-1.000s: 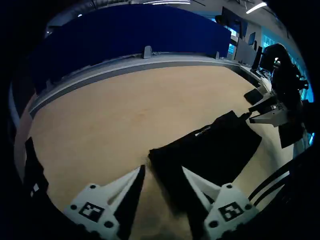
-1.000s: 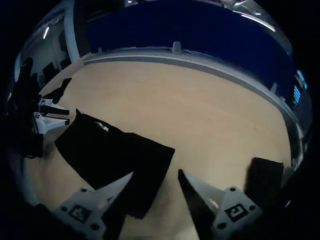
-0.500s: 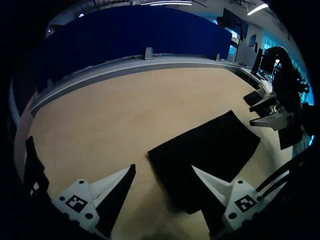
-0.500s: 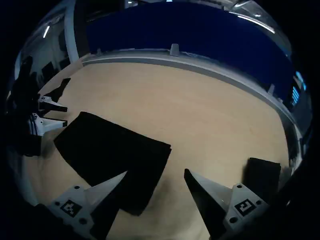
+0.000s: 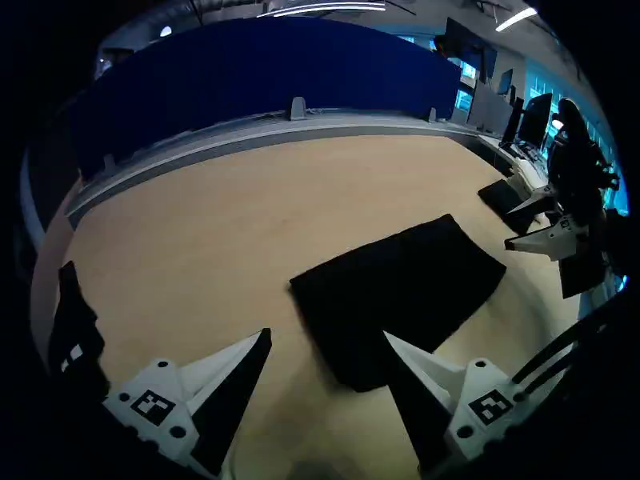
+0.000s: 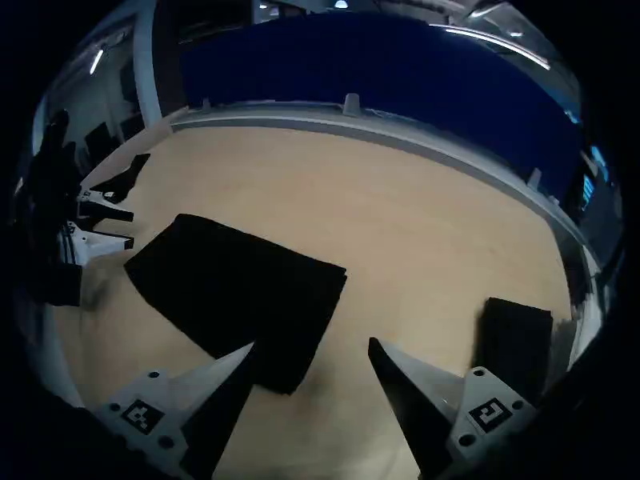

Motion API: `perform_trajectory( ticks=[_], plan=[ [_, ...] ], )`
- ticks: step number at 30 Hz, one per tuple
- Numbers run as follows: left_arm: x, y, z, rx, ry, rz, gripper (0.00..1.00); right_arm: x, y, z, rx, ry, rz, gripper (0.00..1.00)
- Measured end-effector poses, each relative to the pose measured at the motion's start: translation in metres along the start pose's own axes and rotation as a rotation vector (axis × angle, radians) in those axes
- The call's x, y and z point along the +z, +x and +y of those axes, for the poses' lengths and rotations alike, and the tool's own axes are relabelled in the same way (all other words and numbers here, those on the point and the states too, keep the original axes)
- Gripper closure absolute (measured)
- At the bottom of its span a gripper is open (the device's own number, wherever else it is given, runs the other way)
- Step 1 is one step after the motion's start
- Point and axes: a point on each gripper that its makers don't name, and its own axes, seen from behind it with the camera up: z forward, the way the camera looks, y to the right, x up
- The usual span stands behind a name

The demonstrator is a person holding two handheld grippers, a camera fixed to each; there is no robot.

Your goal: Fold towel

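A black towel lies folded flat on the light wooden table; in the right gripper view the towel is ahead and to the left. My left gripper is open, hovering just short of the towel's near corner with nothing between its fingers. My right gripper is open too, above the towel's near edge. The right gripper also appears beyond the towel in the left gripper view, and the left gripper appears at the towel's far side in the right gripper view.
A blue partition with a grey rail runs along the table's far edge. A small black pad lies on the table to the right of the towel; another dark object sits at the left. Monitors stand at the far right.
Both grippers let go of the towel and opened wide, then drew back. The towel's lifted edge dropped and it now lies flat, farther from both cameras.
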Motion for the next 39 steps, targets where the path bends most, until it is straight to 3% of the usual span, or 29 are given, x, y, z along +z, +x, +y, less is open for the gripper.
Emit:
perform_trajectory(
  ticks=[9, 18, 29, 39],
  plan=[
    [-0.029, -0.030, 0.010, -0.019, 0.010, -0.014, 0.07, -0.023, -0.018, -0.003, 0.000, -0.007, -0.001, 0.00],
    [-0.046, -0.036, 0.008, -0.048, 0.043, -0.003, 0.07, -0.026, -0.022, -0.010, -0.023, 0.023, -0.001, 0.00],
    [-0.080, -0.054, -0.002, -0.119, 0.134, 0.013, 0.07, -0.019, -0.028, -0.019, -0.118, 0.090, -0.029, 0.00],
    [-0.120, -0.093, -0.005, -0.203, 0.220, 0.002, 0.07, -0.010, -0.036, -0.023, -0.225, 0.149, -0.073, 0.00]
  ],
)
